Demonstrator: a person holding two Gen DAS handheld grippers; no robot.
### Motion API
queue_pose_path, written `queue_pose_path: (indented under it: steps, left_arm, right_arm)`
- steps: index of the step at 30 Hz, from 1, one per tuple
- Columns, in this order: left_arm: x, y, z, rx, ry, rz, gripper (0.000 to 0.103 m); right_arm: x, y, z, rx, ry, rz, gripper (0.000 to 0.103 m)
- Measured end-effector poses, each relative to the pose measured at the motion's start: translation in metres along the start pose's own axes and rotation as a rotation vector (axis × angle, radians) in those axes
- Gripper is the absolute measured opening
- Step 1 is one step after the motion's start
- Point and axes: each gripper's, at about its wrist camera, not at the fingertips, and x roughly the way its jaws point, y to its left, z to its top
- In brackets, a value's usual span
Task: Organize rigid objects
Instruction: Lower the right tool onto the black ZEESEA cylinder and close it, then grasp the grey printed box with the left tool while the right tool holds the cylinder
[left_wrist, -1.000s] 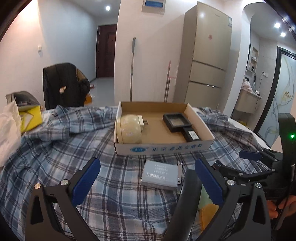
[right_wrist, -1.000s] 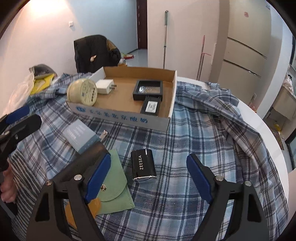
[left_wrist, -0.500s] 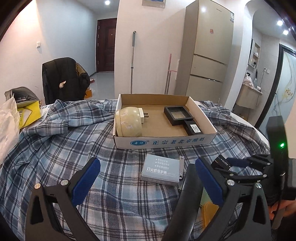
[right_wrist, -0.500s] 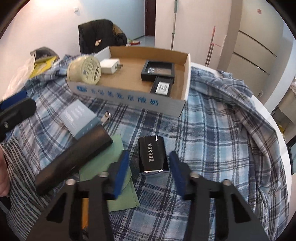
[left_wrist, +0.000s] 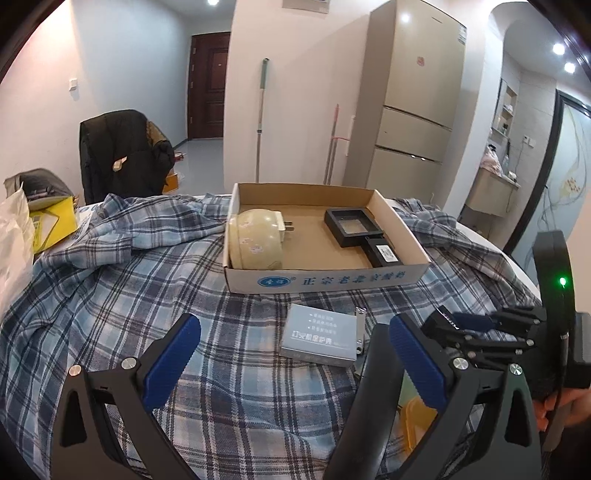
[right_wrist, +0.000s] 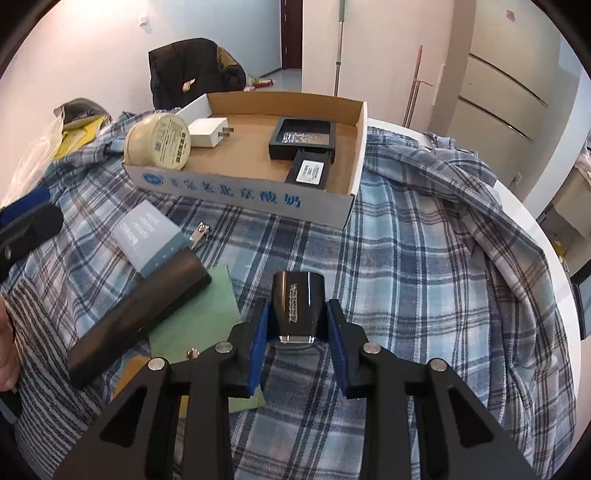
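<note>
My right gripper (right_wrist: 297, 321) is shut on a glossy black ZEESEA case (right_wrist: 297, 306), held just above the plaid cloth. A cardboard box (right_wrist: 255, 192) beyond it holds a round cream tin (right_wrist: 159, 142), a white charger (right_wrist: 208, 132), a black tray (right_wrist: 302, 137) and a small black box (right_wrist: 310, 171). My left gripper (left_wrist: 291, 354) is open and empty over the cloth, near a grey box (left_wrist: 320, 335) and a nail clipper (left_wrist: 360, 326). The cardboard box (left_wrist: 325, 282) lies ahead of it. The right gripper (left_wrist: 476, 325) shows at its right.
A black cylinder (right_wrist: 136, 317) lies on a green pouch (right_wrist: 199, 317), with an orange item (right_wrist: 129, 384) beside it. The grey box (right_wrist: 147, 236) and clipper (right_wrist: 199, 236) lie left. A plaid shirt (right_wrist: 424, 258) covers the round table. Bags (left_wrist: 33, 225) sit far left.
My right gripper moved down to the ZEESEA case and closed from wide open onto it, then lifted it slightly. My left gripper stayed open and rose a little.
</note>
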Motion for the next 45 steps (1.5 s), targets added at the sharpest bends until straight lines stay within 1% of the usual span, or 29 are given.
queue_pose_path:
  steps: [3,7,11,15,17,18,19,21,22,23,27,30,31,33,34,37,45]
  left_arm:
    - [0.001,-0.008,-0.001,0.036,0.001,0.004,0.103]
    - [0.001,-0.011,-0.002,0.052,0.002,0.007,0.103]
    - [0.001,-0.009,-0.002,0.041,0.004,0.001,0.103]
    - [0.002,-0.007,-0.001,0.037,0.024,0.001,0.103]
    - [0.006,-0.002,0.003,0.002,0.085,0.007,0.103]
    - [0.008,-0.001,0.003,-0.008,0.107,-0.001,0.103]
    - [0.010,0.001,0.006,-0.019,0.128,-0.028,0.102]
    - [0.013,0.001,0.010,-0.010,0.155,-0.032,0.097]
    - [0.017,-0.003,0.013,0.021,0.185,-0.039,0.090]
    - [0.019,-0.006,0.015,0.048,0.208,-0.053,0.087]
    - [0.033,-0.021,0.021,0.171,0.293,-0.129,0.085]
    - [0.050,-0.023,0.018,0.237,0.379,-0.174,0.077]
    - [0.058,-0.023,0.016,0.270,0.403,-0.146,0.075]
    - [0.068,-0.020,0.016,0.286,0.441,-0.115,0.075]
    - [0.071,-0.017,0.017,0.271,0.456,-0.120,0.075]
    - [0.080,-0.009,0.021,0.215,0.487,-0.168,0.075]
    - [0.096,-0.022,0.018,0.253,0.517,-0.114,0.075]
  right_arm:
    - [0.005,0.002,0.000,-0.008,0.014,0.001,0.030]
    - [0.010,0.005,0.001,-0.019,0.033,-0.009,0.030]
    - [0.003,0.004,0.000,-0.018,0.005,-0.011,0.029]
    - [-0.013,0.000,0.002,0.004,-0.052,-0.019,0.029]
    - [-0.021,-0.004,0.003,0.026,-0.079,-0.003,0.029]
    - [-0.024,-0.006,0.004,0.034,-0.090,0.001,0.029]
    - [-0.027,-0.008,0.004,0.039,-0.099,0.002,0.029]
    - [-0.031,-0.011,0.005,0.051,-0.109,0.005,0.029]
    - [-0.031,-0.012,0.005,0.056,-0.108,0.008,0.029]
    - [-0.031,-0.014,0.005,0.061,-0.105,0.009,0.029]
    - [-0.028,-0.016,0.005,0.071,-0.096,0.006,0.029]
    - [-0.025,-0.016,0.005,0.070,-0.085,0.004,0.029]
    - [-0.024,-0.015,0.005,0.067,-0.080,0.003,0.029]
    - [-0.022,-0.014,0.005,0.061,-0.075,-0.003,0.029]
    - [-0.022,-0.013,0.004,0.058,-0.075,-0.004,0.029]
    - [-0.022,-0.012,0.004,0.051,-0.074,-0.006,0.029]
    - [-0.021,-0.012,0.004,0.047,-0.071,-0.010,0.029]
